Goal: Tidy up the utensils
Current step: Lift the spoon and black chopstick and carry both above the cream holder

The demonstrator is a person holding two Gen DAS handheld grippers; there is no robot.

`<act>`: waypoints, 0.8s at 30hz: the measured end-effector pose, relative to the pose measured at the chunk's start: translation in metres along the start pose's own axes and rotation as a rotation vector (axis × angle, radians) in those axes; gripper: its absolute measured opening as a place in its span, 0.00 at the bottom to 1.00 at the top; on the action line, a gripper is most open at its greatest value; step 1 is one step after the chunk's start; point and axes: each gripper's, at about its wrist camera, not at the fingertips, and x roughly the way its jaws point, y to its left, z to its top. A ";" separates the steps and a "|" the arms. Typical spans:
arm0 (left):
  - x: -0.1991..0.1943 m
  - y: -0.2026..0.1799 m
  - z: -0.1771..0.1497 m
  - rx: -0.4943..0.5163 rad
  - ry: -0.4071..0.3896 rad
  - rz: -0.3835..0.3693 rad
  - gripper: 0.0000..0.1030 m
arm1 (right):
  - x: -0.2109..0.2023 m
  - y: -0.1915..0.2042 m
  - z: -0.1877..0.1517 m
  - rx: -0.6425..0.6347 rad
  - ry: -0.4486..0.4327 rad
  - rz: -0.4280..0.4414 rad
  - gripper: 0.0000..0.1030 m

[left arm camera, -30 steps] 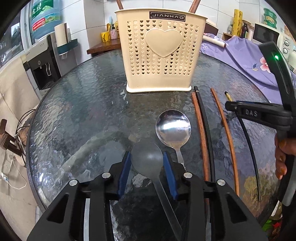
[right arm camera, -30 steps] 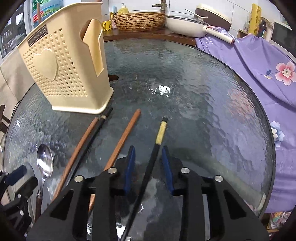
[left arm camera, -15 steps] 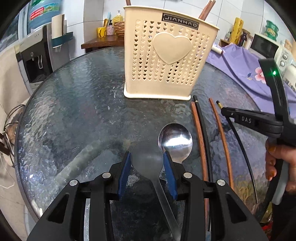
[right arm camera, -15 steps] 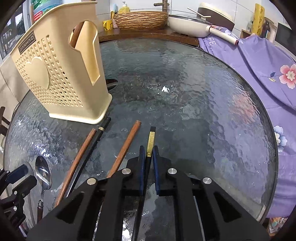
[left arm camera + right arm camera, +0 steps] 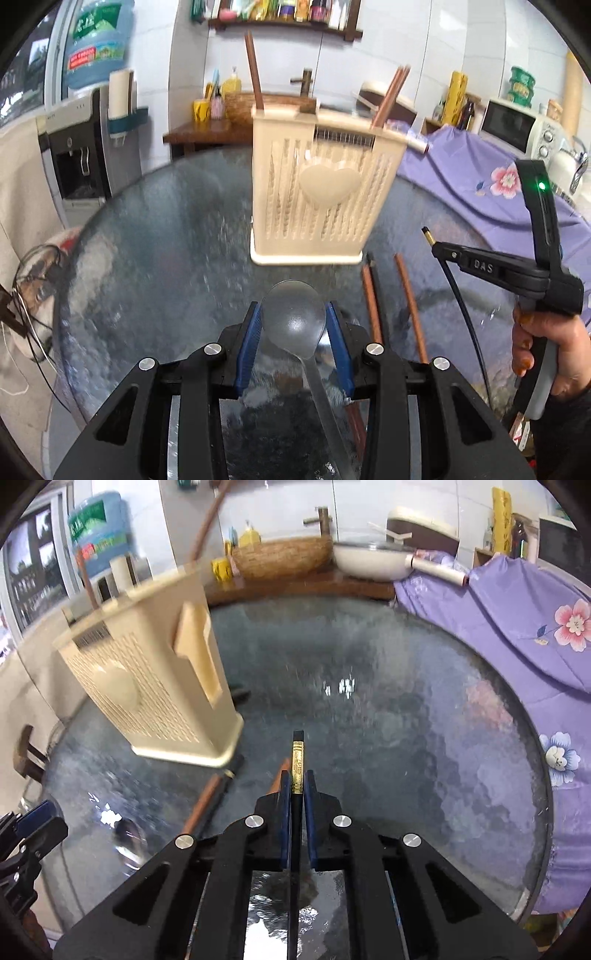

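My left gripper [image 5: 293, 325] is shut on the bowl of a dull metal spoon [image 5: 293, 314], held above the glass table [image 5: 166, 258]. My right gripper [image 5: 297, 786] is shut on a black chopstick with a gold end [image 5: 297, 757], also lifted; in the left wrist view that gripper [image 5: 436, 249] and its chopstick [image 5: 461, 306] show at the right, with a person's hand [image 5: 546, 343] behind. A cream perforated utensil holder [image 5: 321, 206] [image 5: 155, 686] stands ahead with brown chopsticks upright in it. Two brown chopsticks [image 5: 410, 302] and a black one [image 5: 232, 768] lie on the table, as does a second spoon [image 5: 129, 840].
The round table's far half [image 5: 369, 701] holds nothing I can see. A purple flowered cloth [image 5: 517, 627] drapes along the right. A water dispenser [image 5: 77, 158] stands left. Behind are a wooden counter [image 5: 295, 587] with a woven basket and a pan.
The right jaws closed on the black chopstick and lifted it off the table. The left gripper rose with its spoon. Both views tilted up toward the holder.
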 end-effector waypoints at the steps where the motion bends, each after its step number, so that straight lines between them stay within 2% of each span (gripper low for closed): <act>1: -0.004 0.000 0.003 0.001 -0.019 0.000 0.34 | -0.009 0.000 0.002 0.005 -0.027 0.011 0.08; 7: -0.026 0.000 0.017 0.013 -0.098 -0.005 0.34 | -0.058 0.004 0.012 0.001 -0.150 0.068 0.08; 14: -0.045 0.000 0.024 0.029 -0.163 0.002 0.34 | -0.106 0.013 0.018 -0.032 -0.247 0.114 0.08; 24: -0.052 0.003 0.030 0.021 -0.191 -0.013 0.34 | -0.134 0.018 0.019 -0.070 -0.285 0.141 0.07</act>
